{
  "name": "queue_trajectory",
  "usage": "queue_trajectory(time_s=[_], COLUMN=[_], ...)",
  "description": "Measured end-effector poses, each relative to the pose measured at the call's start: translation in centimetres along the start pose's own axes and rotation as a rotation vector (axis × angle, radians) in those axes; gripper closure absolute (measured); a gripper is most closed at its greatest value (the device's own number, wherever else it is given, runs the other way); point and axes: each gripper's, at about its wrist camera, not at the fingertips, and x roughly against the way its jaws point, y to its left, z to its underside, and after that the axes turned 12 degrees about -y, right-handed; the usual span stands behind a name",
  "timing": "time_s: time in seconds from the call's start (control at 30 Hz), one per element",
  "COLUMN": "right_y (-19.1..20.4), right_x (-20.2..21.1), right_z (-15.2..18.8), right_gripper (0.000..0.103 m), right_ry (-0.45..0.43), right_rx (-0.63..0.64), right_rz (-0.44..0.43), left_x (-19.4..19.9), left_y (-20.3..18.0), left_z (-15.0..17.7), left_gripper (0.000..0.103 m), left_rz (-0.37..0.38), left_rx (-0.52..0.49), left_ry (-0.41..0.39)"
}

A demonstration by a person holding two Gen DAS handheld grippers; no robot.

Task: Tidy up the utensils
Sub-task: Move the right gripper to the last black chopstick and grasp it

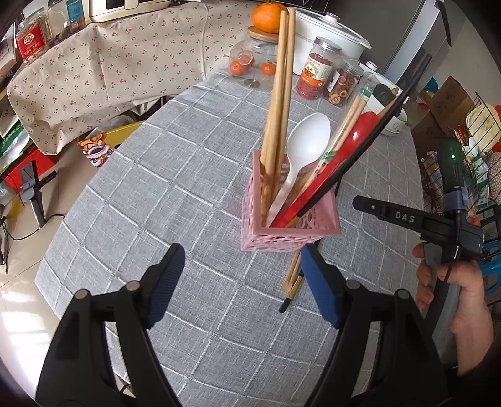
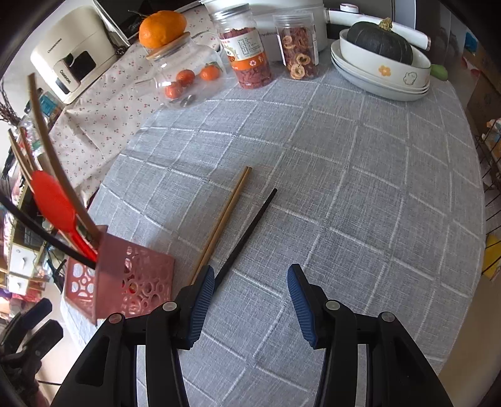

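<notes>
Grey cloth: a woven tablecloth (image 2: 360, 194) with a white grid covers your round table, lying flat.
Holder: the pink perforated utensil holder (image 1: 291, 231) stands upright on the cloth near the table's edge.
Holder contents: long wooden chopsticks (image 1: 278, 103), a white spoon (image 1: 300, 147), a red spoon (image 1: 344, 156) and one black chopstick (image 1: 375, 134), all leaning.
Loose items: a wooden chopstick pair (image 2: 225, 219) and a second black chopstick (image 2: 250, 228) lie side by side on the cloth, just beside the holder.
Left gripper (image 1: 242, 285): your blue pads stand spread above the cloth short of the holder, nothing between them.
Right gripper (image 2: 250, 297): spread and still widening, empty; its left pad hangs over the near ends of the loose chopsticks; contact cannot be told.
Far edge: a glass jar with an orange (image 2: 162, 28) on its lid, two snack jars, stacked white dishes (image 2: 382, 78) holding a dark squash.
Room: a cherry-print cover (image 1: 103, 65) drapes furniture beyond the table; wire racks stand on the other side; pale glossy floor.
</notes>
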Motion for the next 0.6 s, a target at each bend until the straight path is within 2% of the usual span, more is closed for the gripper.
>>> queue_trajectory(time_s=[0.17,0.33,0.6], right_y=[0.4,0.5,1.9], right_x=[-1.9,-3.7,-4.6], right_z=[-0.3,-0.4,-0.1], right_gripper=[0.056,0.070,0.073], right_ry=[-0.016,-0.012,-0.014], right_rx=[-0.002,0.001,0.081], right_rz=[0.006,0.039,0.078], left_x=[-0.5,-0.6,-0.6], left_y=[0.0,0.4,0.6], left_z=[-0.1,-0.2,-0.2], left_gripper=[0.026,0.026,0.026], left_rz=[-0.013,-0.011,-0.015], left_rx=[-0.019,-0.008,-0.019], left_ry=[0.004,0.006,0.005])
